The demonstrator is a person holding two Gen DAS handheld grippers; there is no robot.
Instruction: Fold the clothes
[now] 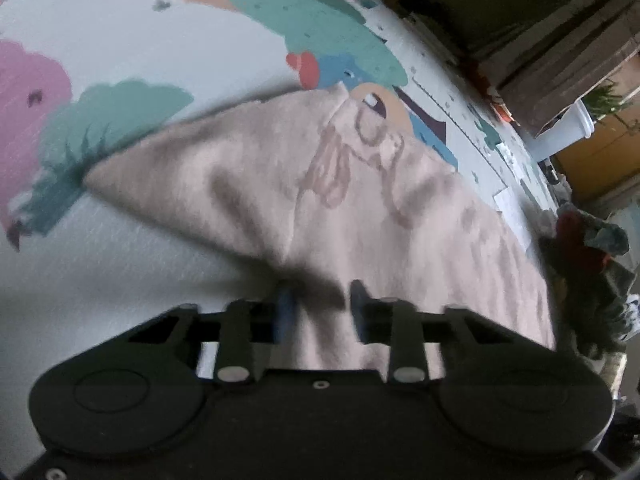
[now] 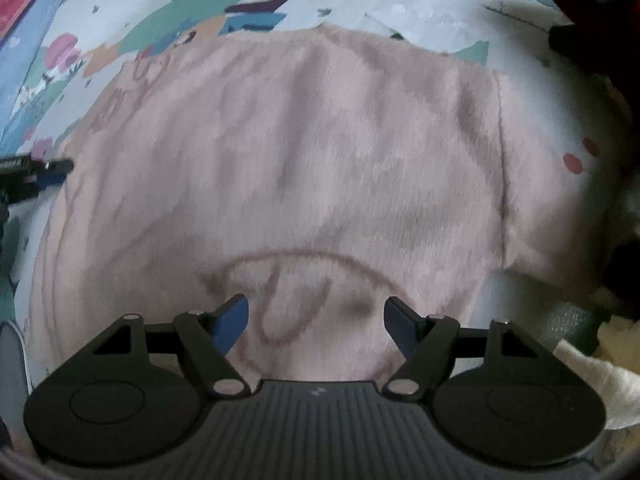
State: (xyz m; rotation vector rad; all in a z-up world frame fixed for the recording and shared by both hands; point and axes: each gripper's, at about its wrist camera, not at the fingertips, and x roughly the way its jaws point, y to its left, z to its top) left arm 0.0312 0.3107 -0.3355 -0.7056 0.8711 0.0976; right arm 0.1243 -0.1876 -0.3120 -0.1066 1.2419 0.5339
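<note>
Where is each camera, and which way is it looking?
Left wrist view: sits on the left gripper, looking along its open fingers at a sleeve of the pink sweater on the play mat; only the gripper shows.
Right wrist view: sits on the right gripper, looking across the sweater from the collar end; its open fingers show, and the left gripper pokes in at the left edge.
Both views share the pink sweater, the play mat and a dark pile of clothes.
</note>
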